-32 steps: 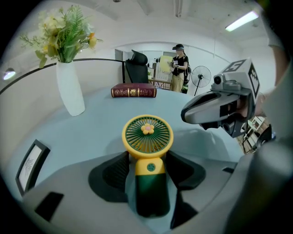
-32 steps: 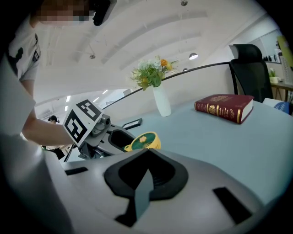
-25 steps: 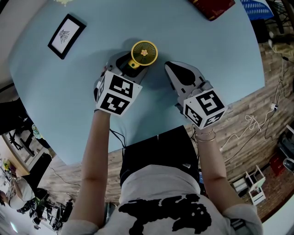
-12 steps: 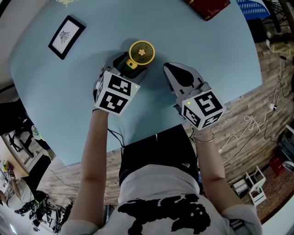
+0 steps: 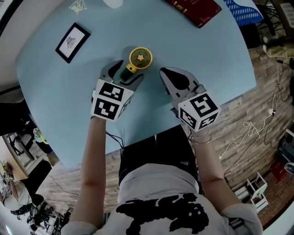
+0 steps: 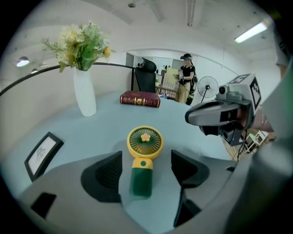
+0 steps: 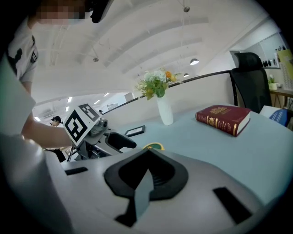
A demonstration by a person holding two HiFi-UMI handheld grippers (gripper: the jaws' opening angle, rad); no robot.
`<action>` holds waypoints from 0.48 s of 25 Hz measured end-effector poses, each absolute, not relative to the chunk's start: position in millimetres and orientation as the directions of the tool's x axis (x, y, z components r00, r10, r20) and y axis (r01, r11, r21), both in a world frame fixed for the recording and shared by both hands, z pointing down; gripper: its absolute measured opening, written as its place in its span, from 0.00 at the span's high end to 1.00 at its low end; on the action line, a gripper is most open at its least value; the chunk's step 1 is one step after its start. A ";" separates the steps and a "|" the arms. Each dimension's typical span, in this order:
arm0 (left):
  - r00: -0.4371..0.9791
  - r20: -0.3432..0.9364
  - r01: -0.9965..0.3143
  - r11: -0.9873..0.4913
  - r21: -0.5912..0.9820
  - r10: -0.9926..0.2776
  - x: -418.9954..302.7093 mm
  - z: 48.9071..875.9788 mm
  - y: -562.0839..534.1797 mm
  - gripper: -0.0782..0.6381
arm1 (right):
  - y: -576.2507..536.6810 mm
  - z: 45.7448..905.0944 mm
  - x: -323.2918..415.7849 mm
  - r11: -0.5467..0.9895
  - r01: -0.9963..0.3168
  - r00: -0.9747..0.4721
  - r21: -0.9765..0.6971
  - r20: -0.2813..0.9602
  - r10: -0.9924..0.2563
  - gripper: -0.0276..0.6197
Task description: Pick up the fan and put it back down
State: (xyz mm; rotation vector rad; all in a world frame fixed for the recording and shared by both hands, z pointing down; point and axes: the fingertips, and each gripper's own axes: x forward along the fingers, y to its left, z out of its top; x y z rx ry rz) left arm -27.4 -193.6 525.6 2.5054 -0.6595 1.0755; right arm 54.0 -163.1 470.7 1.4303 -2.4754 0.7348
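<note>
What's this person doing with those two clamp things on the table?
A person holds a gripper in each hand over a blue table. The left gripper sits around a small yellow and green fan that lies on the table. Its jaws are opening, and the fan is between them with neither pad pressing on it. The right gripper is shut and empty, just beside the fan.

Only a yellow bit of the fan point(image 7: 154, 146) peeks over the right gripper point(image 7: 147, 155) in its view, and the red book point(image 5: 195, 10) is cut off, maybe half, at the head view's top.
</note>
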 end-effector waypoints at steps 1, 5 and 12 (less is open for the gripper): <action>0.607 0.739 -0.542 -0.832 0.115 -0.293 -29.0 520.0 -193.5 0.42 | -163.5 466.3 53.9 0.417 -0.851 -0.519 -0.319 0.393 -0.759 0.95; 0.620 0.707 -0.588 -0.798 0.132 -0.339 -33.0 494.9 -188.3 0.45 | -164.0 446.1 50.1 0.446 -0.841 -0.537 -0.307 0.369 -0.758 0.95; 0.655 0.645 -0.596 -0.793 0.121 -0.393 -33.0 445.0 -175.5 0.49 | -160.2 409.1 30.9 0.535 -0.801 -0.598 -0.268 0.330 -0.730 0.95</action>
